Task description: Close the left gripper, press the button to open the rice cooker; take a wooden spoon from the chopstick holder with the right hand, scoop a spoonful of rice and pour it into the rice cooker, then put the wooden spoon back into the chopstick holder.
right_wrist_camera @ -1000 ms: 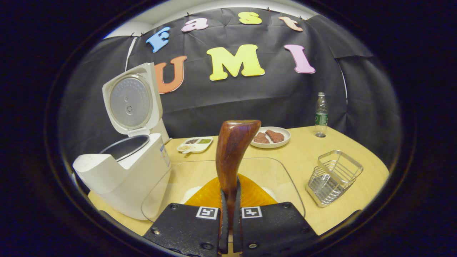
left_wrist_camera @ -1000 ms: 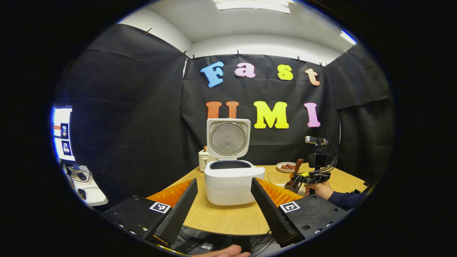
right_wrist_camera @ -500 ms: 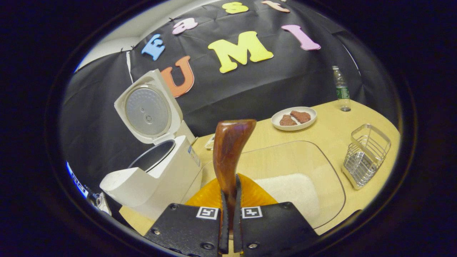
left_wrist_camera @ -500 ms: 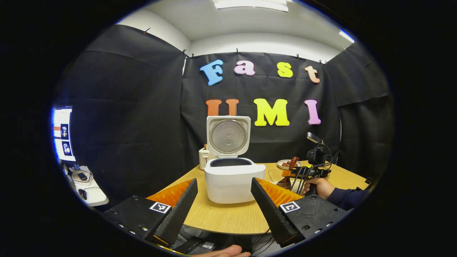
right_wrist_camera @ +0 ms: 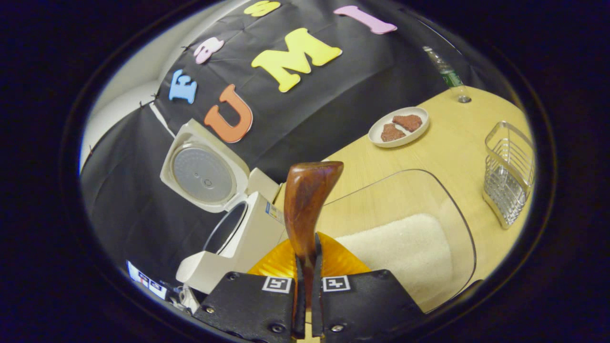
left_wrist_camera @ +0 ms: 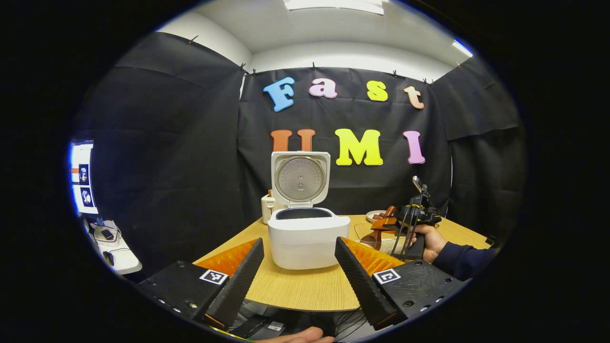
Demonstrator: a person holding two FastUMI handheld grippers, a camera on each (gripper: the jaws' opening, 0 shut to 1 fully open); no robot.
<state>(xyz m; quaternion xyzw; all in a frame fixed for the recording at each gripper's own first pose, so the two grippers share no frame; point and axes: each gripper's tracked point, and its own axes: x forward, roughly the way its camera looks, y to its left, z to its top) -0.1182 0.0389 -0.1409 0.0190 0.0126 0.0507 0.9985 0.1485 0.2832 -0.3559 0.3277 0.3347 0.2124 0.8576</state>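
Right claw (right_wrist_camera: pixel 305 305) clamps the wooden spoon (right_wrist_camera: pixel 307 205) (no legible brand); left claw (left_wrist_camera: pixel 299 267) gapes wide.

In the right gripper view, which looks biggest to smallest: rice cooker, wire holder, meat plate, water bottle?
As they look:
1. rice cooker
2. wire holder
3. meat plate
4. water bottle
Plate and bottle stand farther off, so true sizes are unsure.

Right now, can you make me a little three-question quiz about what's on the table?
1. True or false: the rice cooker lid is shut.
2. What do the right tongs hold? A) wooden spoon B) bottle C) plate
3. Fill in: the rice lies in a clear ____.

Key: 1 false, it stands open. 2 A. 3 tray.
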